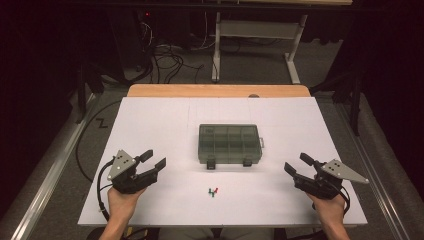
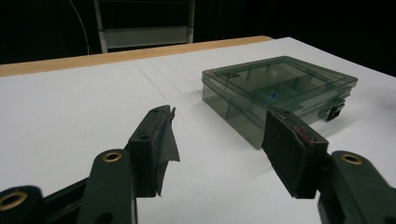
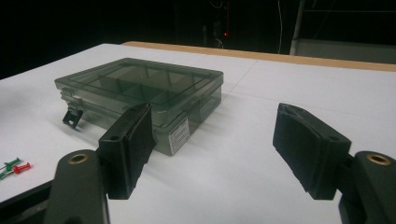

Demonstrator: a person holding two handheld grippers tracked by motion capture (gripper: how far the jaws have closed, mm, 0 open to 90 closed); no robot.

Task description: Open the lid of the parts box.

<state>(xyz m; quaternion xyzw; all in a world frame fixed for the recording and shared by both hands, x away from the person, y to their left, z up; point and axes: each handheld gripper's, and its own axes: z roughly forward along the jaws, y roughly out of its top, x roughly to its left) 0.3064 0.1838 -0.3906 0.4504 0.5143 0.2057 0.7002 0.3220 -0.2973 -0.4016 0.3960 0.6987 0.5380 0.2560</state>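
Left claw (image 1: 153, 162) open, nothing between its jaws; rests at the counter (image 1: 150, 120) edge. Right claw (image 1: 296, 166) likewise open and empty. Closed smoky compartment box (image 1: 229, 143) sits between both claws, farther up the counter. Red and green pushpins (image 1: 213, 192) lie between the claws, just short of the box.

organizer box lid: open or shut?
Shut: the box's lid lies flat on its base, though both front latches hang down unfastened.

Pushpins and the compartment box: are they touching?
Apart. In the high view the pushpins lie on the white table nearer the person than the compartment box, with bare table between them. The right gripper view shows the same gap.
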